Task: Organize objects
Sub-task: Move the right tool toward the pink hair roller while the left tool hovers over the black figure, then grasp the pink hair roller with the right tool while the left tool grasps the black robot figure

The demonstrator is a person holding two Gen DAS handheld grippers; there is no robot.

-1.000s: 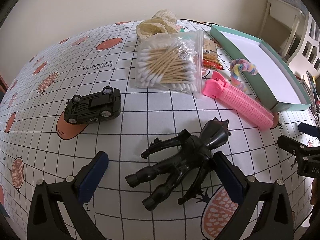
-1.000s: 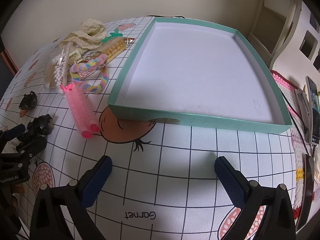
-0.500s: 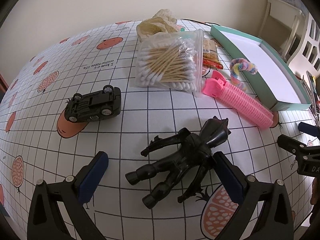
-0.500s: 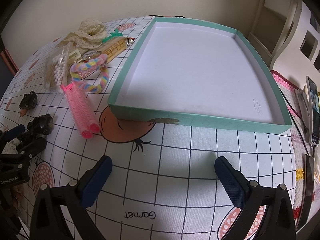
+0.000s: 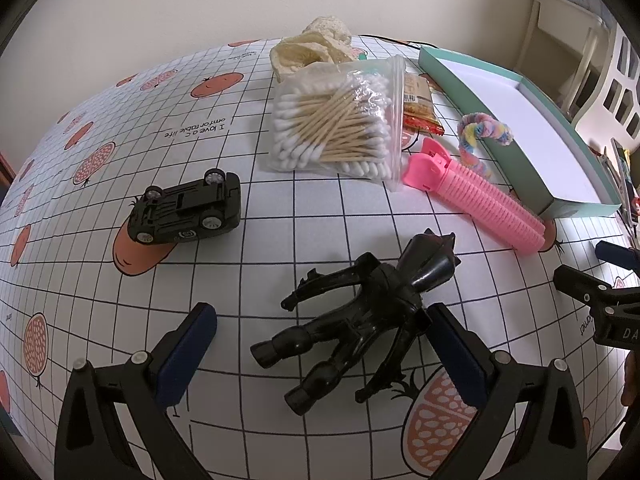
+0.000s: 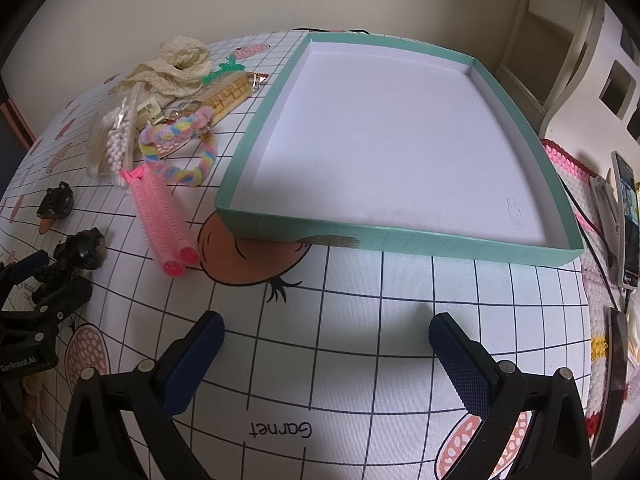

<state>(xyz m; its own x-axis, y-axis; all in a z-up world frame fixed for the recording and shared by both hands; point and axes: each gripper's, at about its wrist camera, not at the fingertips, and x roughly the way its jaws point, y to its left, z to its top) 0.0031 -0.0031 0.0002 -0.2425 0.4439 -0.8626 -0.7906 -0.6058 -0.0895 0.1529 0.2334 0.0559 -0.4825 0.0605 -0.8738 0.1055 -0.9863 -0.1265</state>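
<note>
A black action figure (image 5: 360, 312) lies flat on the gridded tablecloth between the fingers of my left gripper (image 5: 320, 352), which is open around it without touching. Farther off sit an overturned black toy car (image 5: 188, 210), a bag of cotton swabs (image 5: 340, 128), pink hair rollers (image 5: 480, 196) and a pastel fuzzy loop (image 5: 480, 136). My right gripper (image 6: 326, 356) is open over bare cloth, in front of the shallow teal box (image 6: 400, 236) with nothing inside. The rollers (image 6: 160, 220) and fuzzy loop (image 6: 180, 148) lie left of the box.
Cream lace (image 6: 176, 64), a yellow comb-like item (image 6: 228, 92) and a snack packet (image 5: 418, 108) crowd the table's far side. A phone on a stand (image 6: 624, 216) and a crocheted mat (image 6: 568, 164) lie right of the box. White furniture (image 5: 568, 36) stands behind.
The left gripper has crept slightly forward over the figure. The right gripper has not moved.
</note>
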